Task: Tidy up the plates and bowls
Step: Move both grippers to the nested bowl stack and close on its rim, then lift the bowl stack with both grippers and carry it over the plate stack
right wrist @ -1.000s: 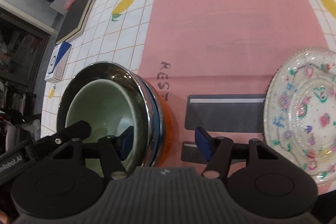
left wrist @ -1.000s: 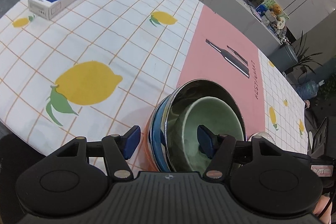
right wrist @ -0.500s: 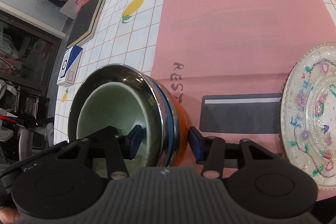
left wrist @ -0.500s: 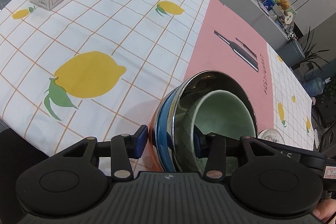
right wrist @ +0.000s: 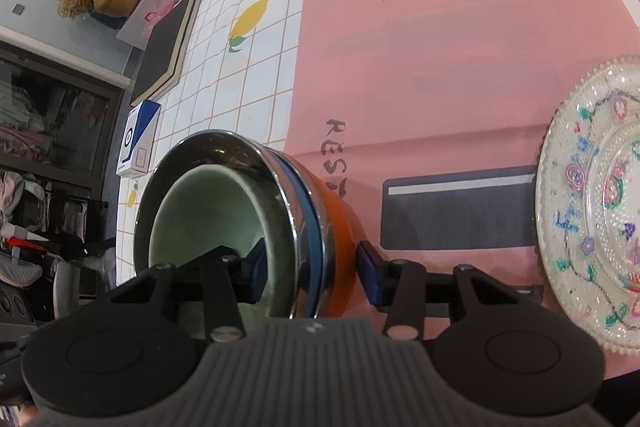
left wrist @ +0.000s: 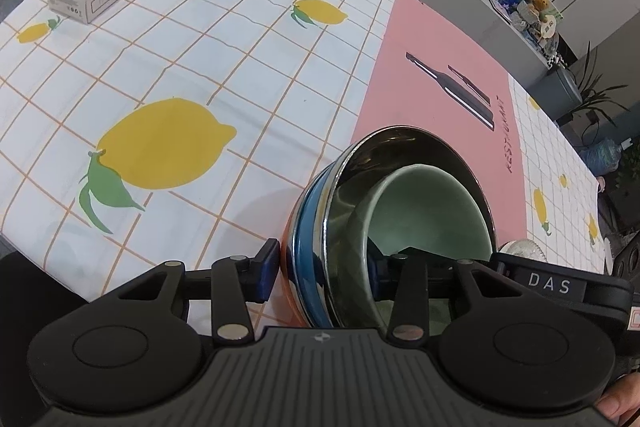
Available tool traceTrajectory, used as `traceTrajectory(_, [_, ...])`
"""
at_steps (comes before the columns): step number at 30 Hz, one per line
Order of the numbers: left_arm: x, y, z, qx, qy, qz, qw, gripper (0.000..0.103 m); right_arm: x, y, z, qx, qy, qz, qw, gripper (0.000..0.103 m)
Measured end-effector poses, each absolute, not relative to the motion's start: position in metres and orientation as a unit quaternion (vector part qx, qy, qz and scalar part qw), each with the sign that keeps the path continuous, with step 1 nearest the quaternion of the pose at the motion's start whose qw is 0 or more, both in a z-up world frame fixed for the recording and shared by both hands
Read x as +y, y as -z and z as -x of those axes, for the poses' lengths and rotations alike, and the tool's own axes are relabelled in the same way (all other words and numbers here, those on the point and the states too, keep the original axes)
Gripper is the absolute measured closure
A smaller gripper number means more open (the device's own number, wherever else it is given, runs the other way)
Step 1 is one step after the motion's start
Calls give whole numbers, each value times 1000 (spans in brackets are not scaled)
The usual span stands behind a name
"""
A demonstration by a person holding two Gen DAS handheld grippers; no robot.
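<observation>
1. Since a second ago, both my grippers have narrowed onto the nested bowl stack (left wrist: 320, 259): my left gripper (left wrist: 322, 273) and right gripper (right wrist: 310, 269) each straddle its wall on opposite sides, one finger inside, one outside.
2. My left gripper's outer pad (left wrist: 267, 273) sits just beside the wall; I cannot tell whether either gripper clamps it.
3. I count four bowls: pale green ceramic bowl (right wrist: 204, 211) inside a shiny steel bowl (left wrist: 344, 187), then blue, then orange.
4. One clear patterned glass plate (right wrist: 592, 203) lies on the pink placemat (right wrist: 420, 47), right of the stack.
</observation>
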State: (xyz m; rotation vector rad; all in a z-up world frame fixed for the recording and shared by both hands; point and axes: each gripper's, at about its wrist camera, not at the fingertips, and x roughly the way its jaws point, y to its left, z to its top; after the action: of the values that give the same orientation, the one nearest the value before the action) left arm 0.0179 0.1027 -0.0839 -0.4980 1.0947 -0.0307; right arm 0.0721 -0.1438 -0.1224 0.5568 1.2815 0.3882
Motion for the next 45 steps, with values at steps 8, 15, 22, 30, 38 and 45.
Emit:
traceTrajectory(8, [105,83,-16,514,12,228,827,57,-146,124,-70,586,-177,-265,745,61])
traceTrajectory(15, [107,81,-12,513,9,226,828,57,-141,123,-67,591,-180,-260,742,61])
traceTrajectory(22, [108,74,-7,512,5,220,830,58,-137,118,-61,593,-186,-256,741,61])
traceTrajectory(30, [88,55,-9,506,18,208,837,58,-158,99,-54,581,-180,-261,750,61])
traceTrajectory(38, [44,38,-19,508,51,190,839,58,-210,82,-44,561,-159,-283,761,61])
traceTrajectory(45, [-9,29,-32,513,90,173,836,58,-267,66,-39,545,-133,-294,774,61])
